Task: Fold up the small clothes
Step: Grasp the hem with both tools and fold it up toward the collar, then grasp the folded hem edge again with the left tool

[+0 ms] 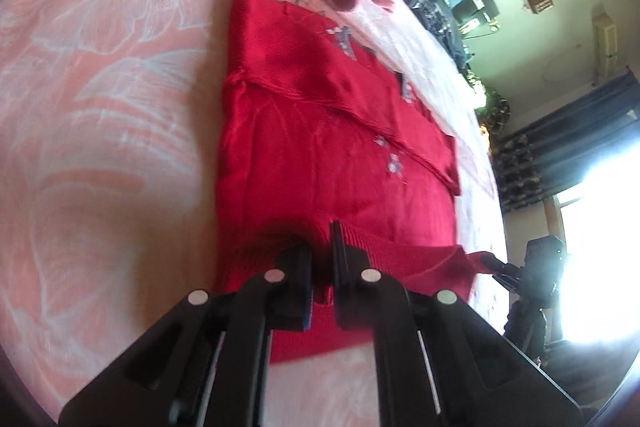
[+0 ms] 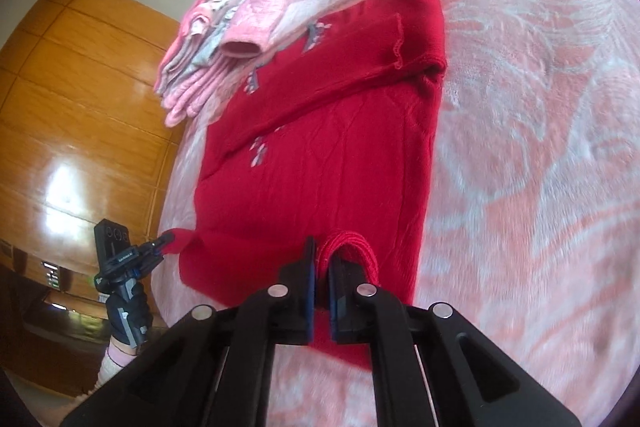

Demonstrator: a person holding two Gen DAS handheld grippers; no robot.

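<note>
red knitted sweater (image 1: 328, 155) lies on the pink floral blanket (image 1: 100, 87), both left gripper (image 1: 322, 259) and right gripper (image 2: 322, 267) pinching its near hem.

Both tongs (image 1: 322, 251) (image 2: 322, 259) clamped, level.

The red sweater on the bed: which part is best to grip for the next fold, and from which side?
Grip the ribbed hem of the red sweater at its two near corners, coming from the near edge. That hem lies closest, and both the left gripper and the right gripper are already pinching it there.
</note>
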